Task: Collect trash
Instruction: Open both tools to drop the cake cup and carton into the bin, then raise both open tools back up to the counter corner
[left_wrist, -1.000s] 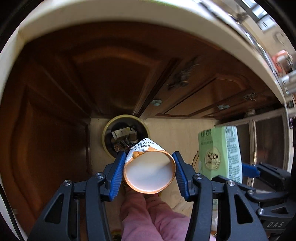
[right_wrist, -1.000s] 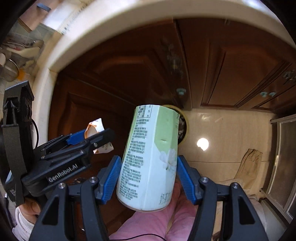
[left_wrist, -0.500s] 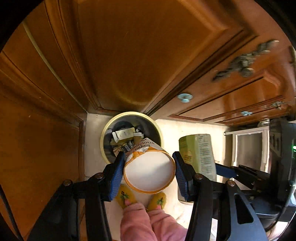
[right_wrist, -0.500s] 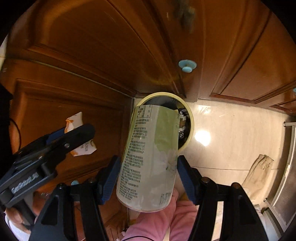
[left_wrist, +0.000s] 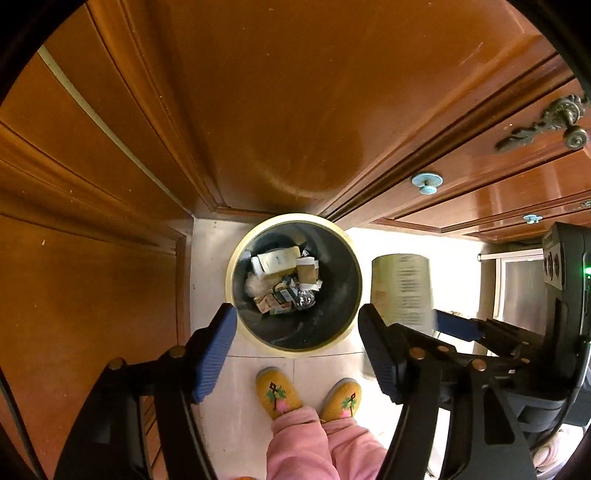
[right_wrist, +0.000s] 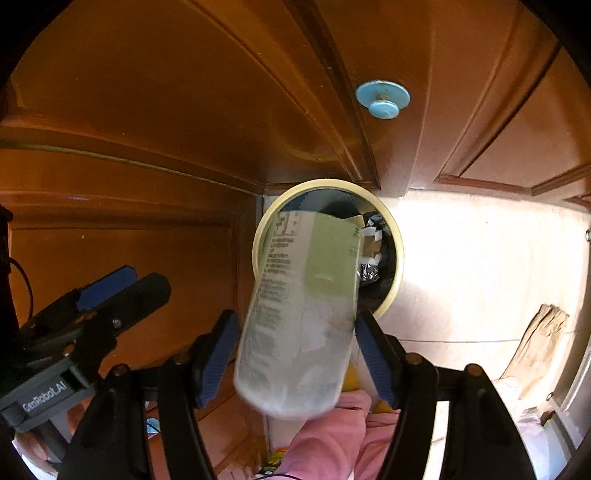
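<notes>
Both tools point steeply down at a round trash bin on the floor. In the left wrist view the left tool hangs right over the bin — its blue pads spread wide at 8 and 4 o'clock of the bin's cream rim, with nothing between them. Its jaws have just been opening. The right tool straddles a pale green carton, blurred; there is a clear gap at the left pad, and whether the right pad still touches it I cannot tell. Its jaws have also just been opening. The carton's far end overlaps the bin's mouth at 12 o'clock of the tool.

The bin stands on a pale tiled floor in a corner of brown wooden cabinets with a light blue knob. Inside lie wrappers and small cartons. At 6 o'clock are the person's yellow slippers and pink trouser legs.

A second ago the left tool clamped an orange-and-white paper cup; that cup is now gone from its jaws. Both tools have come down closer to the bin, which fills more of each view.
</notes>
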